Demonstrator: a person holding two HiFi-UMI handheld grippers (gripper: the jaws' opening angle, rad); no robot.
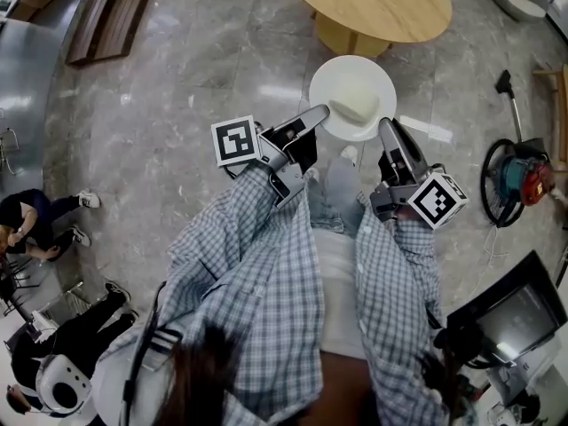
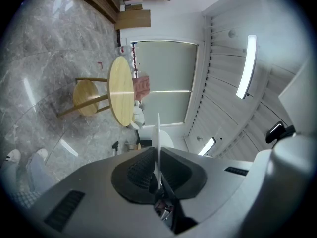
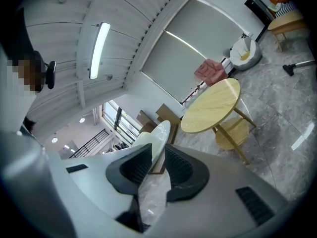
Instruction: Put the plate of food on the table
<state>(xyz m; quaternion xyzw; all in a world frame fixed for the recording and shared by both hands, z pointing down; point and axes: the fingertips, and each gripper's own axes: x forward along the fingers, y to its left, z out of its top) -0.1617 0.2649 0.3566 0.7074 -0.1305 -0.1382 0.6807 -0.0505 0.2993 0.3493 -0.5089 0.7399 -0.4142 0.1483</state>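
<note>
Two grips: we are clamping left gripper (image 1: 321, 112) and right gripper (image 1: 385, 124) on opposite rims of the plate (image 1: 342, 76) (so its food (image 1: 355, 106) rides level), table (image 1: 373, 5) ahead.

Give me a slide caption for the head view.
Left gripper and right gripper hold a plate of food over the floor, near the round table.

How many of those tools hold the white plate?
2. The left tool clamps the plate on its left rim; the right tool clamps the right rim. None seems hidden.
</note>
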